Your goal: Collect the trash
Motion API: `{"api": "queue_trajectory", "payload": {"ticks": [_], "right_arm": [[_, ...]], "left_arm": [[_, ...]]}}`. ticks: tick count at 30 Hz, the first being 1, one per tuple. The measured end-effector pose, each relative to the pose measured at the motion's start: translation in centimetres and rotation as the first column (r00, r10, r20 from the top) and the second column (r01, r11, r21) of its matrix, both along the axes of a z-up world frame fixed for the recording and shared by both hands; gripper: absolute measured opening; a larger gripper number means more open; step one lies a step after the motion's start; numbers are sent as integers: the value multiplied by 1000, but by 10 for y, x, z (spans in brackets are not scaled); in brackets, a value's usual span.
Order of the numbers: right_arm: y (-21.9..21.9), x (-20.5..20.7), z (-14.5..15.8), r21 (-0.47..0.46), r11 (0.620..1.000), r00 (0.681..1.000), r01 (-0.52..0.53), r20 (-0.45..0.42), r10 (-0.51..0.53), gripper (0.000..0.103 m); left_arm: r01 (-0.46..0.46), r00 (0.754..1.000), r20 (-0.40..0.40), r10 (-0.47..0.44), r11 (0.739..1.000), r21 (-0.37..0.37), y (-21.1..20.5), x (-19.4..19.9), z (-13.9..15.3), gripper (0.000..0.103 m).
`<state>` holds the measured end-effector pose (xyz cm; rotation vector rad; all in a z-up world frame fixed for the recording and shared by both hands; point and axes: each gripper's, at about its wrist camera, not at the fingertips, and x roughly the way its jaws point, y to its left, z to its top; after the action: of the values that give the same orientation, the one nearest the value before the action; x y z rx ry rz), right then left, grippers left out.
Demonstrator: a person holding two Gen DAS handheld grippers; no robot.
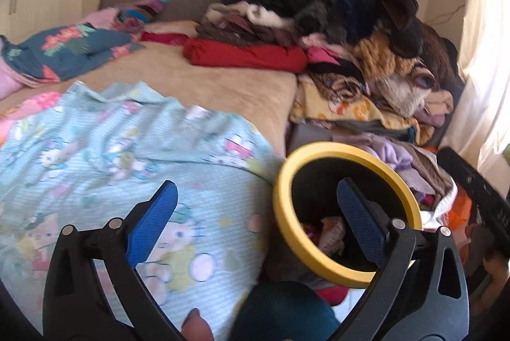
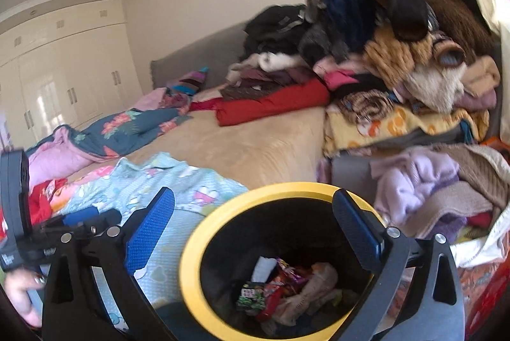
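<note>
A black trash bin with a yellow rim [image 2: 191,264] stands beside the bed, and its rim [image 1: 280,204] also shows in the left wrist view. Crumpled wrappers and paper [image 2: 287,286] lie at its bottom. My right gripper [image 2: 255,223] hangs open over the bin's mouth with nothing between its blue pads [image 2: 149,232]. My left gripper [image 1: 255,213] is open and empty too; its right finger is over the bin and its left finger over the blanket. From the right wrist view the left gripper [image 2: 95,218] appears at the far left, held by a hand [image 2: 19,293].
A light blue cartoon blanket [image 1: 127,149] lies on the beige bed [image 1: 207,79]. A red cloth [image 1: 248,54] and a tall pile of clothes [image 1: 350,22] fill the right. More clothes [image 2: 430,181] are heaped right of the bin. A white wardrobe [image 2: 63,86] stands far left.
</note>
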<state>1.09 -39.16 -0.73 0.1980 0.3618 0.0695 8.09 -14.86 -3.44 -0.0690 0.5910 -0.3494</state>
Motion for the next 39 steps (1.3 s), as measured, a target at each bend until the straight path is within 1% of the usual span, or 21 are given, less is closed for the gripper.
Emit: {"api": "queue_trajectory", "payload": {"ticks": [3, 6, 11, 14, 18, 22, 27, 39], "right_arm": [[21, -6, -2, -38, 999, 999, -21, 26, 22, 97], [40, -11, -5, -77, 997, 999, -30, 25, 32, 97], [58, -26, -8, -128, 992, 997, 9, 76, 1, 97], [65, -30, -6, -152, 988, 995, 2, 99, 13, 97], [68, -33, -5, -150, 989, 994, 1, 110, 16, 97], [68, -35, -3, -151, 989, 993, -5, 115, 22, 97], [70, -38, -1, -152, 988, 992, -4, 123, 23, 97], [70, -37, -1, -148, 989, 993, -1, 120, 19, 97]], "left_arm": [[-31, 999, 24, 31, 1000, -4, 13, -8, 6, 92], [-60, 997, 51, 61, 998, -14, 27, -18, 10, 92], [-78, 991, 109, 78, 997, 4, 40, -38, 16, 92], [-87, 987, 140, 84, 996, 16, 46, -49, 17, 92], [-109, 981, 164, 105, 994, 12, 53, -61, 18, 92], [-96, 979, 182, 94, 995, 3, 55, -68, 19, 92], [-102, 972, 212, 98, 995, 5, 53, -74, 21, 92], [-101, 972, 213, 99, 995, -2, 54, -75, 23, 92]]}}
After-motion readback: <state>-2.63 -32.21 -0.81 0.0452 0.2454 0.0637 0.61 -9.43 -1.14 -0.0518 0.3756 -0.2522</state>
